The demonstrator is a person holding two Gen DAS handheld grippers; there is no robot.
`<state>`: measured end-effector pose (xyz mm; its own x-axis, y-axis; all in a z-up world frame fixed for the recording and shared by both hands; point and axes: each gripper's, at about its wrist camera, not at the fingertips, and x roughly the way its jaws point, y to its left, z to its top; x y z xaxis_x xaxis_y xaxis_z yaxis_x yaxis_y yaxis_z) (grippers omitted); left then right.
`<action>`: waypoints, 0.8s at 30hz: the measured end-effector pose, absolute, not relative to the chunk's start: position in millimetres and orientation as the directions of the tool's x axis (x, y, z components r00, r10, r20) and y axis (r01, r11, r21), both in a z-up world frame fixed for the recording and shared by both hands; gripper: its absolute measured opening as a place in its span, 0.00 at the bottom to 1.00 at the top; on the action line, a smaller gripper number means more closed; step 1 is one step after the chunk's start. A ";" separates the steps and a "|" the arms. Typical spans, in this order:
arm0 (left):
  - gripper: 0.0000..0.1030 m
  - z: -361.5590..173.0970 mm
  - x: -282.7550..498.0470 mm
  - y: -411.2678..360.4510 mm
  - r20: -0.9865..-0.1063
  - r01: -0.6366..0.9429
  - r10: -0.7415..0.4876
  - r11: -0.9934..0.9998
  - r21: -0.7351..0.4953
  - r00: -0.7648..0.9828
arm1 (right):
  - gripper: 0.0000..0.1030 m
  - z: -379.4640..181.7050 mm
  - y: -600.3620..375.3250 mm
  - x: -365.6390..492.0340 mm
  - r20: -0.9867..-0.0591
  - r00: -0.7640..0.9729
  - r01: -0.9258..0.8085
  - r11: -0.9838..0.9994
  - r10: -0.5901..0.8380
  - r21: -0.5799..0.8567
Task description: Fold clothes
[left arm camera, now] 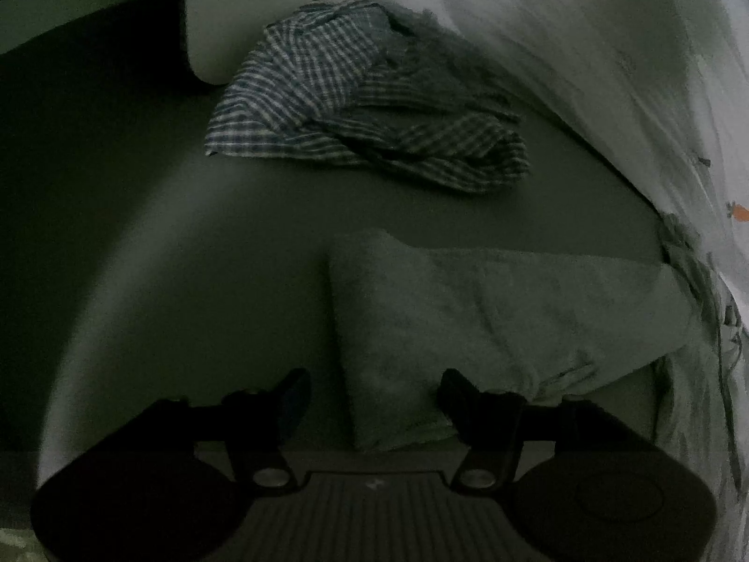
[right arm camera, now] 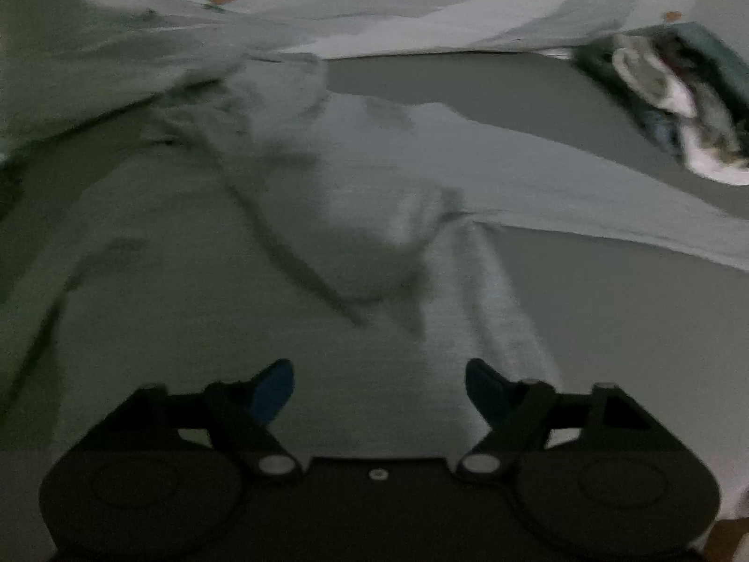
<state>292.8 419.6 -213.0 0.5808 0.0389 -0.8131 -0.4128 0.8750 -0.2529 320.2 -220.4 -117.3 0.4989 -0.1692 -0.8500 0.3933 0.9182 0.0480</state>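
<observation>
Both grippers sit wide apart with nothing between the fingers: left gripper (left arm camera: 374, 403) hangs over the corner of a folded pale garment (left arm camera: 468, 328) on the bed (left arm camera: 187, 257), right gripper (right arm camera: 379, 391) over a spread light sweatshirt (right arm camera: 327, 234). Looks like soft, floppy knit, light and not slippery, so I'd pinch a hem or sleeve edge. Crumpled plaid shirt (left arm camera: 356, 103) waits further back.

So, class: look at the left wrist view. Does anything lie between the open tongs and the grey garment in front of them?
Nothing visible does. The left tongs hang open right at the near edge of the grey garment. The checked shirt lies farther back on the bed, apart from it.
</observation>
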 end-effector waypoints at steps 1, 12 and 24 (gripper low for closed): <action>0.66 -213.1 293.2 417.7 -0.813 -0.405 0.042 0.881 -0.244 0.581 | 0.64 -117.3 -218.6 321.0 -0.844 0.526 0.370 0.922 -0.107 0.114; 0.69 -215.1 291.8 416.5 -0.807 -0.371 0.021 0.895 -0.248 0.591 | 0.52 -136.9 -244.8 273.4 -0.803 0.582 0.417 0.895 -0.129 0.159; 0.84 -215.7 306.7 401.5 -0.832 -0.401 0.074 0.897 -0.185 0.550 | 0.52 -134.9 -284.6 233.5 -0.826 0.463 0.579 0.816 -0.321 0.007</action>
<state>306.7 401.5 -215.7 0.5499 0.0737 -0.8319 -0.4008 0.8972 -0.1854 233.5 -284.6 -134.9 0.4627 -0.3213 -0.8262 0.5787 0.8155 0.0069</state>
